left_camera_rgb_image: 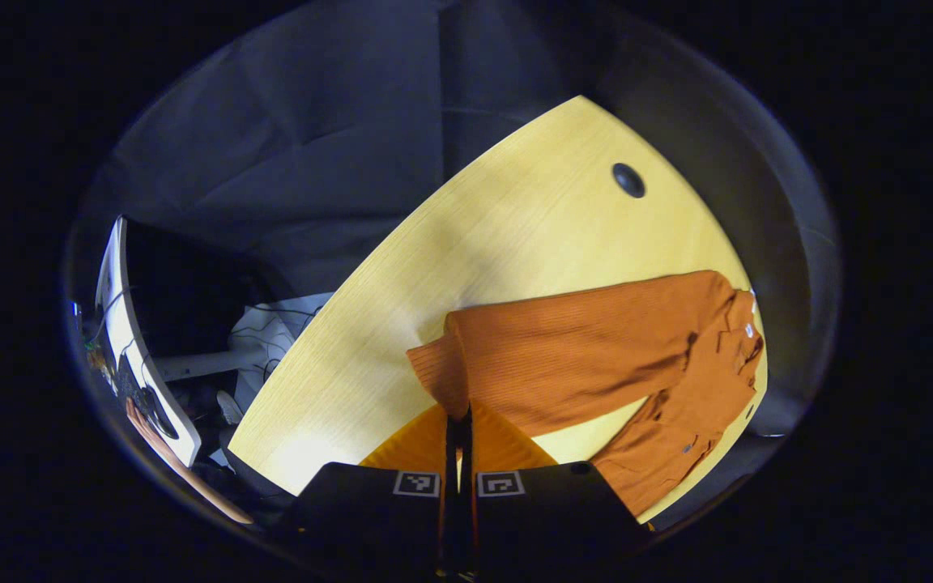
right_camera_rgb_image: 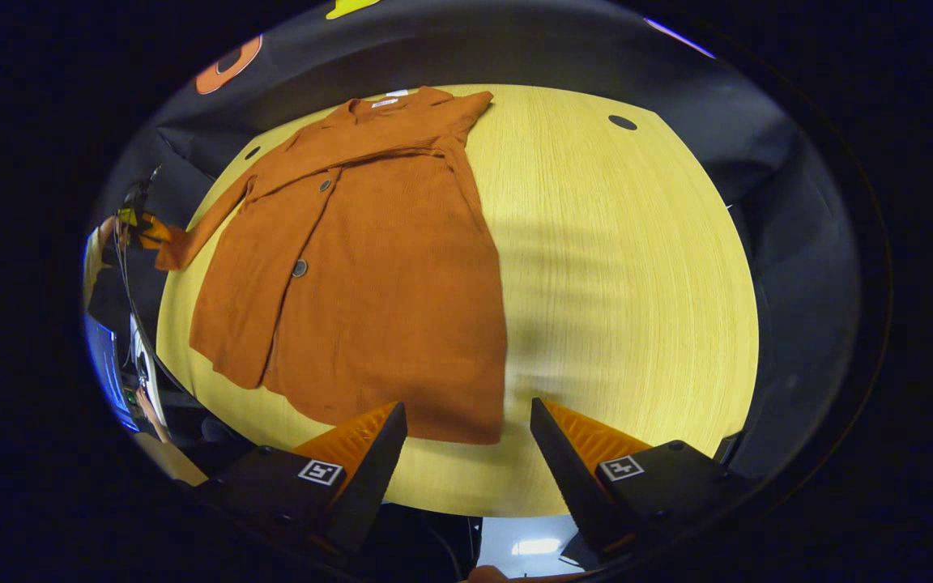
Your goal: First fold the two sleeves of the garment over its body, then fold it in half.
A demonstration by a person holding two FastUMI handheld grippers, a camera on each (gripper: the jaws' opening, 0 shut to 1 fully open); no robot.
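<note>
Left gripper [left_camera_rgb_image: 458, 441] pinched on sleeve cuff [left_camera_rgb_image: 438, 376] of rust ribbed cardigan [right_camera_rgb_image: 369, 267]; right gripper [right_camera_rgb_image: 466, 437] agape near hem; soft, limp knit, best held by edges.

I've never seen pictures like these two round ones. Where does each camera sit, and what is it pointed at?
Left gripper view: rides on the left tongs, closed on the sleeve cuff of the rust-orange ribbed button-front garment; its own two fingers show.
Right gripper view: rides on the right tongs, open above the round pale wooden table, looking along the garment from its hem; its own fingers show.
Shared: garment, table.
</note>
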